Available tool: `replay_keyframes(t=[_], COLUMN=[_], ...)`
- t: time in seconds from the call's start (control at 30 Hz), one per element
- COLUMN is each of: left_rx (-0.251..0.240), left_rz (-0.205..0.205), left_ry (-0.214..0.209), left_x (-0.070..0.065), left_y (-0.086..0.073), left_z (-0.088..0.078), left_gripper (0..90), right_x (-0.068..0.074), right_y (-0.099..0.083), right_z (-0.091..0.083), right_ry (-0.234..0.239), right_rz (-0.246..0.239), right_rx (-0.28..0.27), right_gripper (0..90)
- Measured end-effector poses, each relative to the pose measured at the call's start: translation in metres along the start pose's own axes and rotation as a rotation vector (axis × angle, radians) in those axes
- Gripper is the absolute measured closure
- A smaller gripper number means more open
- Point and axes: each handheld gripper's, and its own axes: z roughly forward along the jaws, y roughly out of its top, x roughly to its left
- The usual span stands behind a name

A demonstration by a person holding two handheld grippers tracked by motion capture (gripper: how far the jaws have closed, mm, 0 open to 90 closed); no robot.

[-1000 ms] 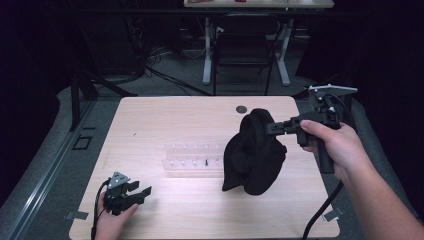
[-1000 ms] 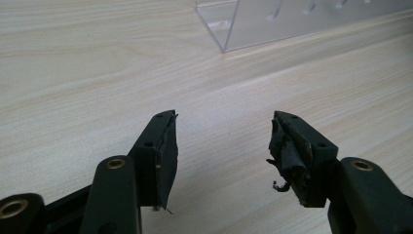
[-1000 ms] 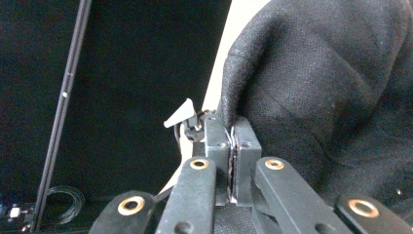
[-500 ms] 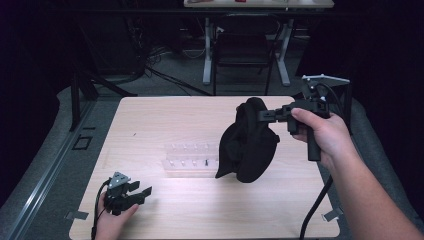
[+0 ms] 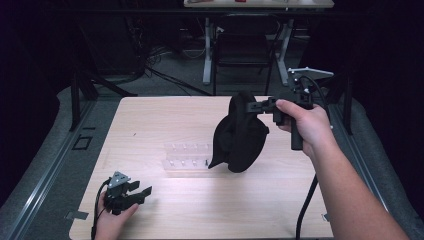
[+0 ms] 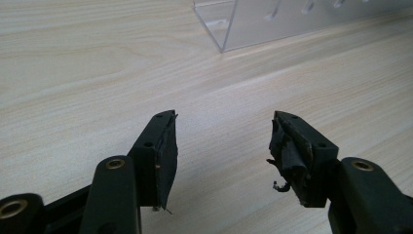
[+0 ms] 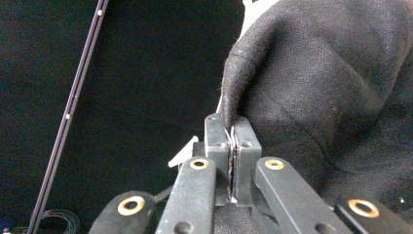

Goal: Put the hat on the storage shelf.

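A black cloth [image 5: 240,135] hangs in the air over the right half of the table, its lower end just above a clear plastic rack [image 5: 187,155]. My right gripper [image 5: 256,105] is shut on the cloth's top edge; in the right gripper view the jaws pinch a fold of the black cloth [image 7: 321,83] at the right gripper [image 7: 231,127]. My left gripper [image 5: 142,192] rests on the table near the front left corner. It is open with nothing between its fingers, as the left gripper [image 6: 224,131] shows in its own view.
The clear plastic rack [image 6: 272,24] holds small pins and lies mid-table. The light wooden table [image 5: 150,120] has bare room at its left and back. Table legs and cables [image 5: 210,45] stand beyond the far edge. A cable [image 5: 305,210] trails from the right gripper.
My right gripper has lifted the black cloth up and away from the table surface and drawn it slightly back. The left gripper has stayed still.
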Motion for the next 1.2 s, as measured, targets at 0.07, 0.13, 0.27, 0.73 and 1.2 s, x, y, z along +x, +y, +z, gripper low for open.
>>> replay_keyframes(t=[0.07, 0.13, 0.27, 0.73, 1.2], left_rx=[-0.001, 0.008, 0.008, 0.004, 0.013], left_rz=[0.000, 0.003, 0.003, -0.002, -0.003], left_ry=[-0.001, -0.004, -0.004, -0.002, -0.009], left_x=[0.000, 0.001, 0.001, 0.001, 0.001], left_y=[0.000, 0.000, 0.000, 0.000, -0.001], left_z=[0.000, 0.000, 0.000, 0.000, 0.000], left_gripper=[43.2, 43.2, 43.2, 43.0, 43.1], right_x=[0.000, 0.000, 0.000, -0.004, -0.008], right_y=[0.002, 0.005, 0.009, 0.014, 0.019], right_z=[0.004, 0.008, 0.016, 0.036, 0.035], right_ry=[-0.001, -0.008, -0.005, -0.024, -0.028], right_rz=[0.001, -0.003, -0.006, -0.008, 0.002], right_rx=[-0.001, 0.001, 0.005, 0.021, 0.015], right_gripper=[88.8, 88.8, 88.8, 88.8, 88.7])
